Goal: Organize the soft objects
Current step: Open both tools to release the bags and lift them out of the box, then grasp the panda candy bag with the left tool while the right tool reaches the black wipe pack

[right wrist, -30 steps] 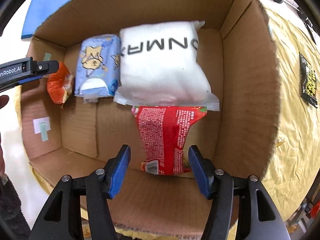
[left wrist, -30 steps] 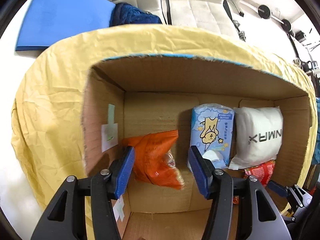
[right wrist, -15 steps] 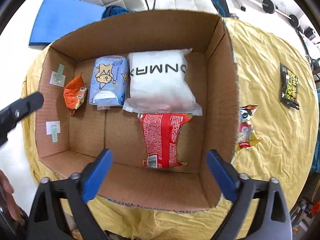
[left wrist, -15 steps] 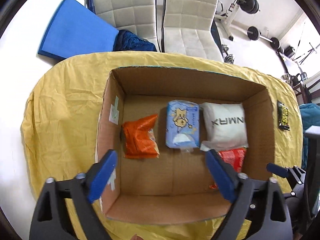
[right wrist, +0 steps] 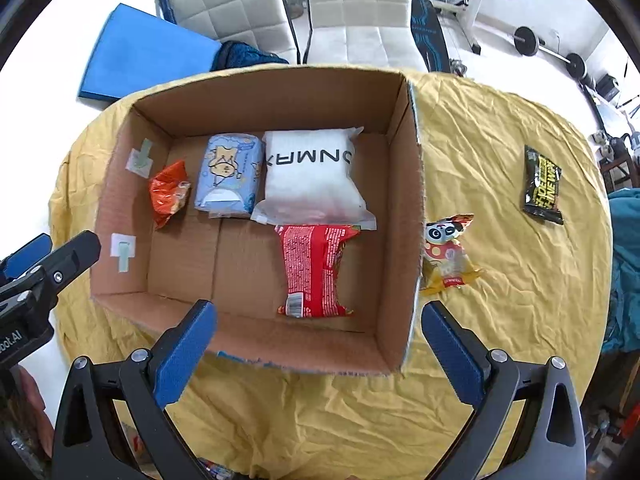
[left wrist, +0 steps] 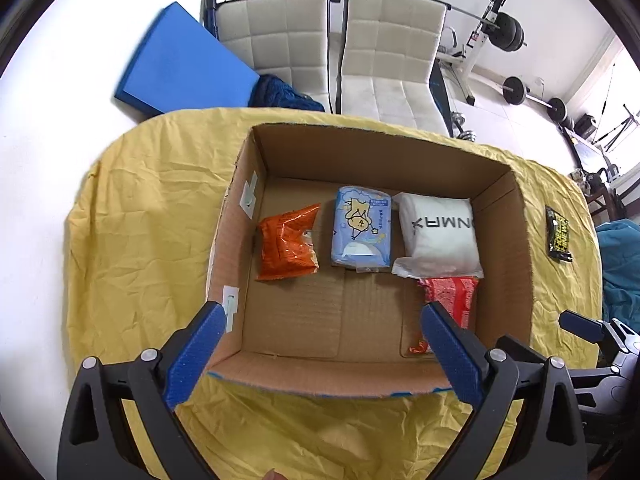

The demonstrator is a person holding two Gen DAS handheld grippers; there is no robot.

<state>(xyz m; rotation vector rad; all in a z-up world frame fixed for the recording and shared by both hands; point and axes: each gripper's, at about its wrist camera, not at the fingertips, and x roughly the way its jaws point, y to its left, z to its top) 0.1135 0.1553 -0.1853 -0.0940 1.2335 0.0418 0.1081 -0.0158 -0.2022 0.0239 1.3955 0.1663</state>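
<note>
An open cardboard box [left wrist: 380,152] stands on the yellow cloth. On its floor lie an orange snack packet [left wrist: 286,242], a blue tissue pack [left wrist: 362,228], a white pack [left wrist: 440,232] and a red packet [left wrist: 452,300]. My left gripper [left wrist: 320,312] hovers above the box's near wall, its jaws opening wide with nothing between them. Over the box's near right corner [right wrist: 414,200] my right gripper [right wrist: 319,308] hangs open and empty, with the red packet [right wrist: 316,268] lying below it. Outside the box, on the cloth, lie a panda-print packet [right wrist: 446,254] and a black packet [right wrist: 543,186].
The yellow cloth [left wrist: 152,240] covers a round table. Behind it are two white chairs [left wrist: 384,52], a blue mat [left wrist: 180,64] and gym weights [left wrist: 516,88]. A teal fabric [right wrist: 624,264] lies past the table's right edge.
Both grippers have risen out of the box and their jaws have spread wide. The orange packet and the red packet, earlier between the jaws, now lie free on the box floor.
</note>
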